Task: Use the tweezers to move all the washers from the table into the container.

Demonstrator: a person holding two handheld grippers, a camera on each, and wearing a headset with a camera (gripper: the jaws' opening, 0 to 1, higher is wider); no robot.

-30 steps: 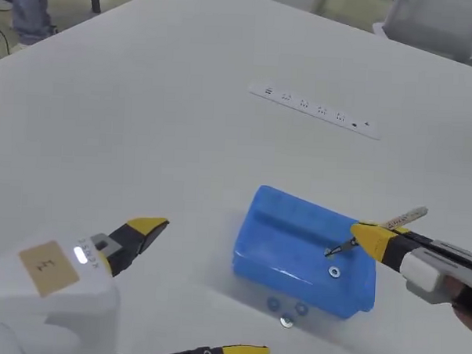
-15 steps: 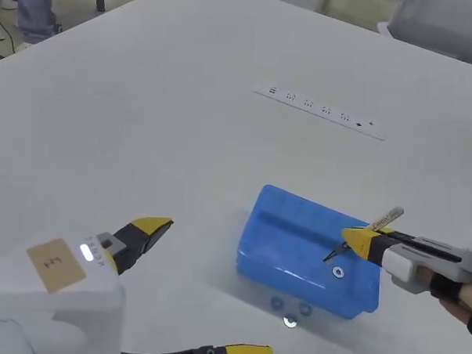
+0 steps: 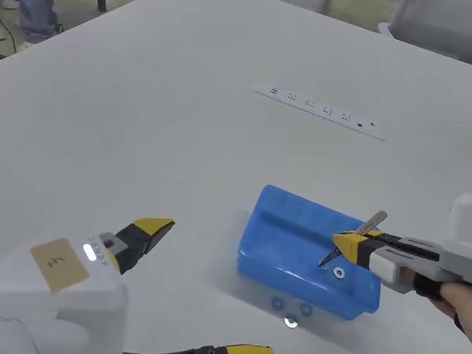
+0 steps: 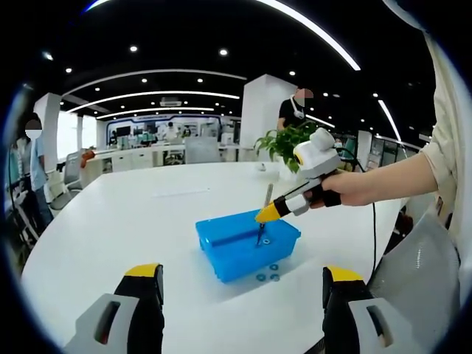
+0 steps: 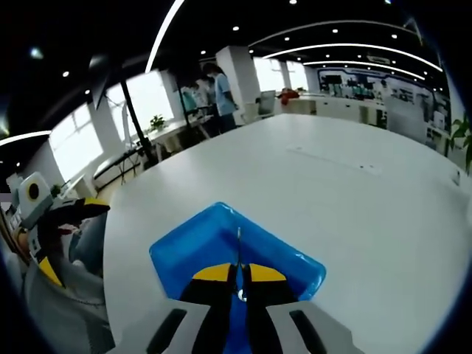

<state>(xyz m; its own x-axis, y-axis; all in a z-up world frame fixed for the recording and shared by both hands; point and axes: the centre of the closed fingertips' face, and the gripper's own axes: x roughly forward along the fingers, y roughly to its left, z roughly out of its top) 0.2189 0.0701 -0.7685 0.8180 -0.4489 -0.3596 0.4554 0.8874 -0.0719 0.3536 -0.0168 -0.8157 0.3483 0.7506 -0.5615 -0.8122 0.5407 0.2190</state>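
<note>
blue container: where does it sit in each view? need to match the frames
Head view: blue container low, right of centre.
Left gripper view: blue container at centre, just below the middle.
Right gripper view: blue container at bottom centre, directly ahead of the jaws.
Shared landmark: the tweezers held in the right claw, tip pointing down into the container.
</note>
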